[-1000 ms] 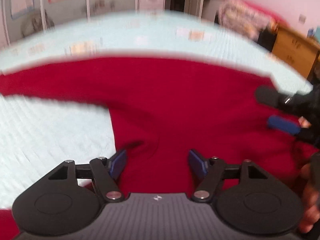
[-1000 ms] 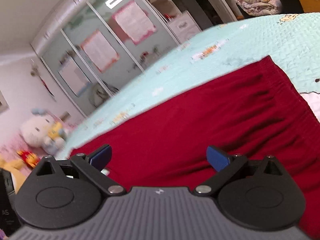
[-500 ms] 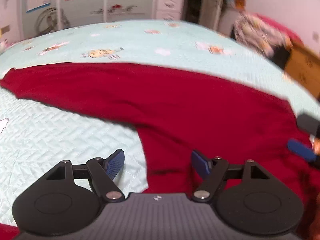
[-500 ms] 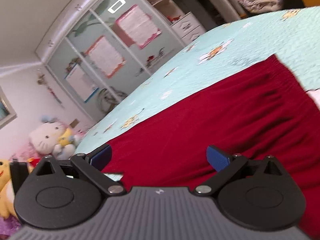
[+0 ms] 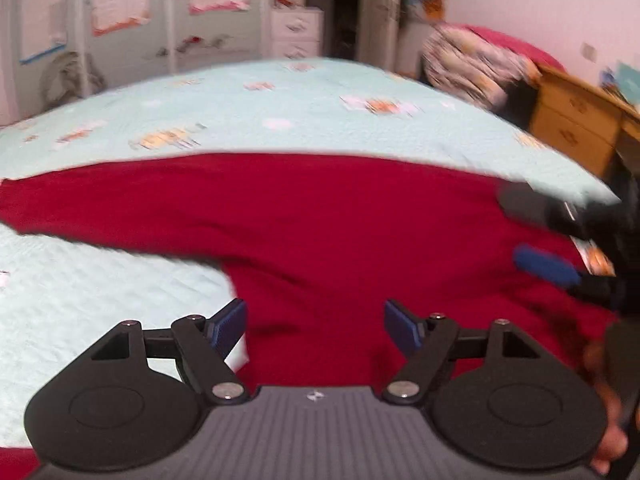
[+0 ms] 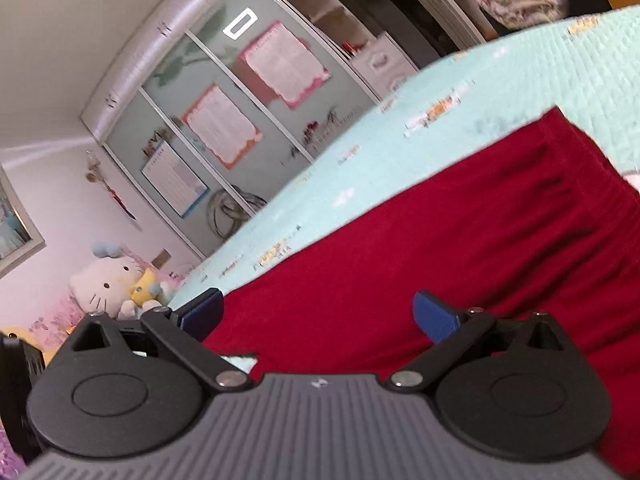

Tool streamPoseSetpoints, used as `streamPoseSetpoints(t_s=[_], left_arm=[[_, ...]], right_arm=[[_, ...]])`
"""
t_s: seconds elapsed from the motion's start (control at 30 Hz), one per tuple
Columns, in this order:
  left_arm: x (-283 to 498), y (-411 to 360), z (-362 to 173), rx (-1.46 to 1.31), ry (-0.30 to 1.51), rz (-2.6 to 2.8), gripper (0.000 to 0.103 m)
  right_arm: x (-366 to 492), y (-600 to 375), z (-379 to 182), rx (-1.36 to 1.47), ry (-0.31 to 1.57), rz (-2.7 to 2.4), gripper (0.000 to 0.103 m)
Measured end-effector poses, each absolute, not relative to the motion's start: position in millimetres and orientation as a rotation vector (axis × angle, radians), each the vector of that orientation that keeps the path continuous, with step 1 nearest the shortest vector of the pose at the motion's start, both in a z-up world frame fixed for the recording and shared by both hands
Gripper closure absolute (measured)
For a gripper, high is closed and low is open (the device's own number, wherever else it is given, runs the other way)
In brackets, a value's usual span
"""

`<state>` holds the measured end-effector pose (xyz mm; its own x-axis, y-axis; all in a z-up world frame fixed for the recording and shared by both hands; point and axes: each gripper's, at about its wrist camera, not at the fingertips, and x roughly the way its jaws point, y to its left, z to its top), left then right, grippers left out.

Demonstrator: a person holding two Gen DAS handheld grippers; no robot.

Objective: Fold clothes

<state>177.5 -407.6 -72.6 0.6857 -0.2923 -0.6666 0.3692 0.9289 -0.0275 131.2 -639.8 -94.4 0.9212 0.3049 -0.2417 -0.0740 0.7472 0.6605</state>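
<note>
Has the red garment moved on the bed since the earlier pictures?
Cannot tell. The red garment lies spread on the light blue bedcover as before; its edges shift in the frame, but the cameras also moved and the pictures are blurred.

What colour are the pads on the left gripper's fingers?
Dark blue pads on black fingers of the left gripper, clearest in the left wrist view.

No legible text anywhere; sheets on wardrobe doors (image 6: 280,64) carry print too blurred to read; no readable brand marks.
</note>
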Motion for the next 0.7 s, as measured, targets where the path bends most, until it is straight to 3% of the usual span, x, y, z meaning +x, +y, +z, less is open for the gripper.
streamPoseSetpoints(t_s=[0.13,0.2,0.3,0.43,0.53,0.6,0.7], left_arm=[[178,-411,-95,0.167,0.731,-0.363,0.016],[183,-408,-89,0.132,0.752,-0.355,0.017],[181,-403,-70,0.093,0.714,-0.342,0.03],[178,-402,-60,0.087,0.664,-0.35,0.025],[192,-404,-83,0.097,0.797,-0.33,0.022],[190,-402,-88,0.108,0.77,-0.326,0.018],[192,-403,-85,0.102,0.786,-0.317,0.02]], right_arm=[[144,-640,-105,0.654,0.453,0.128,0.003],[145,-643,-110,0.666,0.479,0.114,0.003],[139,-642,-105,0.671,0.435,0.147,0.003],[135,-639,-100,0.682,0.38,0.221,0.003],[140,-638,-103,0.68,0.403,0.227,0.003],[146,-638,-108,0.678,0.452,0.212,0.003],[148,-636,-111,0.668,0.475,0.213,0.003]])
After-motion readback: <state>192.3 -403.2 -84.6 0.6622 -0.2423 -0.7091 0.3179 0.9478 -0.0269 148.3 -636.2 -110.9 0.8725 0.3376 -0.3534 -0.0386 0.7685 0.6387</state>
